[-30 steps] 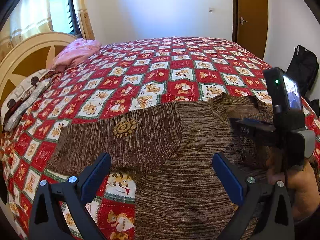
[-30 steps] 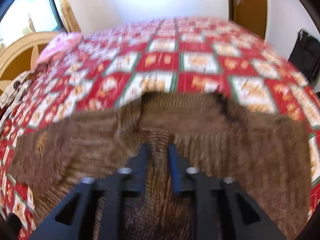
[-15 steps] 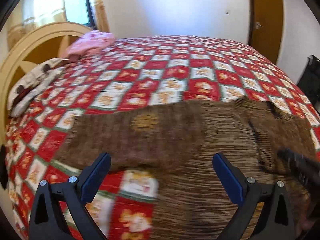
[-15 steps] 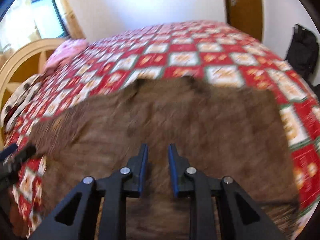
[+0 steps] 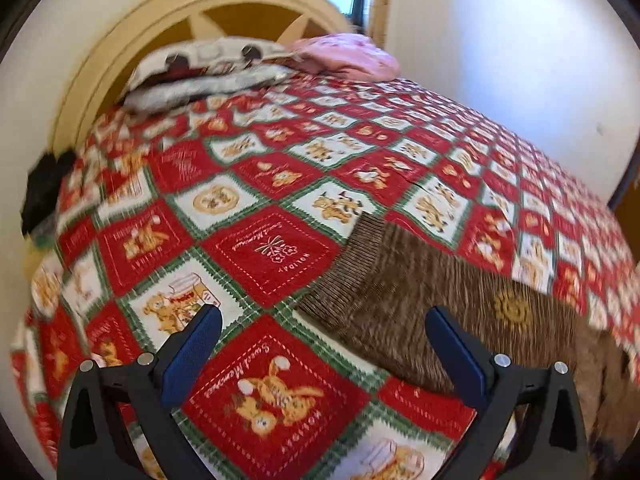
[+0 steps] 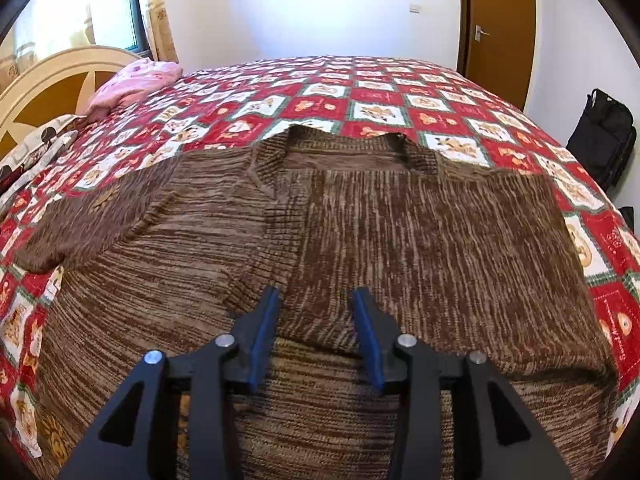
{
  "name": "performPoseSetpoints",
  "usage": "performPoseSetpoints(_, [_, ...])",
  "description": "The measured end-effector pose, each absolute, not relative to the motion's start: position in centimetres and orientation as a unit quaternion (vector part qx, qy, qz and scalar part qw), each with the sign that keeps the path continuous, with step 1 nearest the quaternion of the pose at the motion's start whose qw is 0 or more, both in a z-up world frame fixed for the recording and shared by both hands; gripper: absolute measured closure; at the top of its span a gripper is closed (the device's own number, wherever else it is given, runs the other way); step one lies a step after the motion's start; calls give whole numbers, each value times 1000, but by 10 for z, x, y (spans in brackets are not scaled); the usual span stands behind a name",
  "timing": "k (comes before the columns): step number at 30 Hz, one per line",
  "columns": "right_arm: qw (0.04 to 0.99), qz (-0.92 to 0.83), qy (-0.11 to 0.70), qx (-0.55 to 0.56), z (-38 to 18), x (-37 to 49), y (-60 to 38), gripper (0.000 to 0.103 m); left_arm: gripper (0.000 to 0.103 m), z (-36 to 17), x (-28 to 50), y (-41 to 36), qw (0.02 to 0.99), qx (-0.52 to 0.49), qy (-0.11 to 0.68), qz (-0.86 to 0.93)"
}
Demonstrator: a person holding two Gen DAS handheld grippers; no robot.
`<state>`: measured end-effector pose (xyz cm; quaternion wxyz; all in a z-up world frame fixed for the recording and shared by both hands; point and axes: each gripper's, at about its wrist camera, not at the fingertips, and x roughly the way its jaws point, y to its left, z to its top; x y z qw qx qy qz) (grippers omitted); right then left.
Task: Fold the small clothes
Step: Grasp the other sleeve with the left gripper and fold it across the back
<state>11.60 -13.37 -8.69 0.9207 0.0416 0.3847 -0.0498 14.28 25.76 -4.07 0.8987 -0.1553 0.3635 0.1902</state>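
A brown knitted sweater lies flat on the bed, neck towards the far side. Its right sleeve is folded in across the body; its left sleeve stretches out to the left. My right gripper is open and empty just above the middle of the sweater. In the left wrist view the left sleeve ends in a ribbed cuff. My left gripper is wide open and empty, hovering near that cuff, its right finger over the sleeve and its left finger over the quilt.
The bed has a red, white and green patchwork quilt. A pink garment and patterned pillows lie by the cream headboard. A black bag stands on the floor at the right, near a brown door.
My left gripper has swung left, from over the sweater body to the left sleeve cuff. My right gripper has opened and drawn back; the right sleeve now lies folded across the body.
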Motion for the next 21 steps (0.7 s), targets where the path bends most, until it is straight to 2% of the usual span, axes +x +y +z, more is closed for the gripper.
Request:
performPoseSetpoints(3, [922,-50,383,36,-86,109,-131,58,1,-50,152,258,894,-170,373,183])
performPoseSetpoints(5, [922,-50,383,30,-87,109,-128,55,5,-52,155,249,896,-166,374,173])
performPoseSetpoints(9, [922,-51,383,23,-88,109,-126,53,15,-59,169,236,893,-177,389,141])
performPoseSetpoints(12, [922,-49,383,28,-88,109,-126,53,26,-83,182,247,857,-241,434,137])
performPoseSetpoints(15, [922,-49,382,28,-88,109,-126,53,33,-81,182,248,862,-243,421,143])
performPoseSetpoints(17, [923,-48,382,30,-88,109,-127,53,49,-79,184,248,866,-230,419,146])
performPoseSetpoints(19, [923,-46,381,34,-89,109,-128,52,81,-80,184,251,865,-235,418,148])
performPoseSetpoints(21, [923,-45,381,36,-89,109,-129,52,93,-84,185,257,860,-254,418,147])
